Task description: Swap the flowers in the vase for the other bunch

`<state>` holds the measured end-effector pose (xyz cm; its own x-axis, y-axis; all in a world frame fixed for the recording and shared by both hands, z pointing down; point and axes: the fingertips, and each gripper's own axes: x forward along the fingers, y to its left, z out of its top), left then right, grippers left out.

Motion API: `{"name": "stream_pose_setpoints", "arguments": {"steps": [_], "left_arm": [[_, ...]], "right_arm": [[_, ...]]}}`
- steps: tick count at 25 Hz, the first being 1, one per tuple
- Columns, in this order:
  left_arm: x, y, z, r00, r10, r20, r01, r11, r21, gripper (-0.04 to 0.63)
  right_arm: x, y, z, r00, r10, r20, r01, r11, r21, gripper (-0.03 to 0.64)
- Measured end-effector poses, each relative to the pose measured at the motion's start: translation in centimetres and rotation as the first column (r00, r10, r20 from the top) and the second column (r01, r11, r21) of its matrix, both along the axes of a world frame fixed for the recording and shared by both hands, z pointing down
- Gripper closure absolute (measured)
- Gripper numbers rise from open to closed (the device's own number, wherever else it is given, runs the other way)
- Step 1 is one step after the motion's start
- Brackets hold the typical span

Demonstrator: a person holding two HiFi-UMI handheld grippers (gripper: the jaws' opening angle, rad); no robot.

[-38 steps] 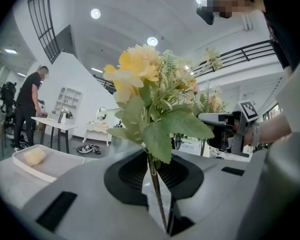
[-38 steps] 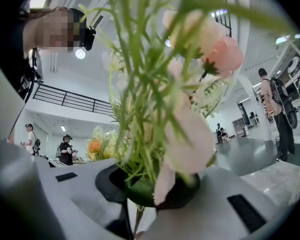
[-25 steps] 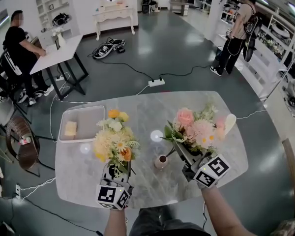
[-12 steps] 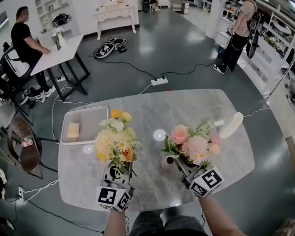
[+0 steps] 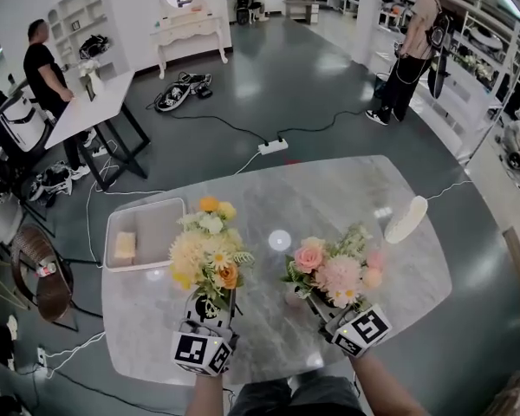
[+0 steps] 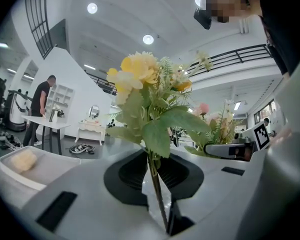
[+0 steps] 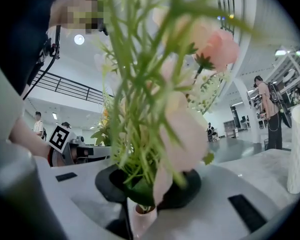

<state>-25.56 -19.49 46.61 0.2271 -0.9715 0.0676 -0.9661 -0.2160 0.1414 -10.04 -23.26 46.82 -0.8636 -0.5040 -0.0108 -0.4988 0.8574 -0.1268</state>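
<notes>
Since the earlier frame, the right gripper has come down, bringing the pink bunch from above the bench to the vase. The left gripper has barely shifted.

**Step in hand.** We judge the swap to be at the insertion stage.
- In the right gripper view, the stems of the pink bunch enter the vase mouth directly below the fingers, which are clamped on the stem bundle.
- The left fingers are fully closed on the thin stem of the yellow bunch. We hold this bunch upright, clear of the vase, near the front edge of the bench.

**Next move.**
- We should confirm that the stems are seated in the neck before we spread the right fingers.
- We should then withdraw without dragging the foliage.
- The vase looks small under a wide, top-heavy bunch, so tipping is the likely fault.
- The yellow bunch still needs a resting place.

**Materials and shapes.**

| Item | Description |
|---|---|
| Pink bunch | Rounded pink and peach heads, feathery sprigs, many thin green stems |
| Yellow bunch | Pale pompom heads, small orange blooms, broad matt leaves |
| Vase | Pale pink, smooth, narrow-necked |
| Bench | Glossy grey-white marble pattern, rounded corners |
| White tray | Rectangular, holds a yellow block |
</notes>
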Motion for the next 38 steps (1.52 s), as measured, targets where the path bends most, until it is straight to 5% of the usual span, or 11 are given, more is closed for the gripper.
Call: {"name": "stream_pose_setpoints", "arguments": {"steps": [12,30,38], "left_arm": [[1.4,-1.4,0.4,0.998,0.055,-0.025,-0.056,0.998,-0.010,0.535],[1.2,-1.4,0.7,0.996,0.089,-0.026,-0.089,0.996,-0.008,0.535],[2.4,-1.2,0.5,0.994,0.107,-0.012,-0.107,0.994,-0.015,0.537]], "right_arm": [[-0.1,0.0,-0.7,1.000,0.018,-0.010,-0.018,1.000,0.004,0.506],[0.4,0.9,0.3,0.990,0.088,-0.114,-0.084,0.996,0.044,0.363],[1.9,1.2,0.7,0.991,0.112,-0.076,-0.113,0.994,0.003,0.339]]}}
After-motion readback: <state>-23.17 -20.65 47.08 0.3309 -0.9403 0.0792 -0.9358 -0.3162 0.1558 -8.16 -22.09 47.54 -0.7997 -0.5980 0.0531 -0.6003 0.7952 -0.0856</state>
